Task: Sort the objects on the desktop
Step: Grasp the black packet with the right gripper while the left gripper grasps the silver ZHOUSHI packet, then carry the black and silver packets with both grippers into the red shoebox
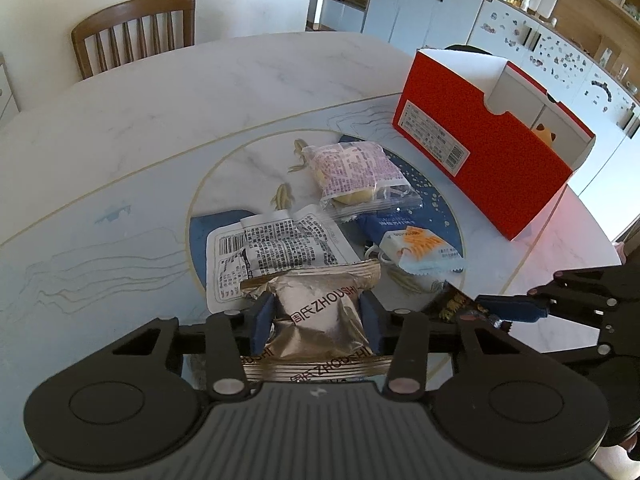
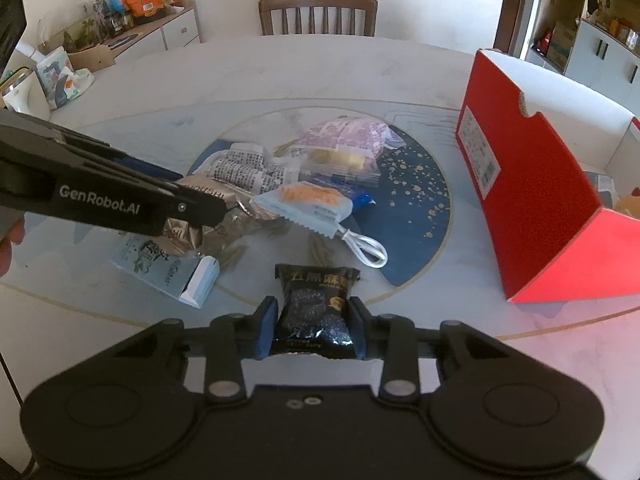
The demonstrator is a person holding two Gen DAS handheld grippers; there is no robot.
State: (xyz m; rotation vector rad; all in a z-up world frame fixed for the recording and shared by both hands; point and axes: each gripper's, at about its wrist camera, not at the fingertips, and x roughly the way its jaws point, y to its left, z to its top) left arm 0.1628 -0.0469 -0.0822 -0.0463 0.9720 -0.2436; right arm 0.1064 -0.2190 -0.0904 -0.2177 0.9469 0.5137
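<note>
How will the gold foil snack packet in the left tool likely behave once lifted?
The gold foil packet looks puffed and crinkled, so it is probably light and will likely dent under the left tool rather than resist. Its glossy wrapper may slip a little. The flat sealed ends extend past the pads and will probably flop.

Both wrist cameras look steeply down, close over the bench (image 1: 120,120). They share the pile of snack packets (image 1: 352,172) and the red box (image 2: 532,184); the right view faces the chair (image 2: 318,14).
</note>
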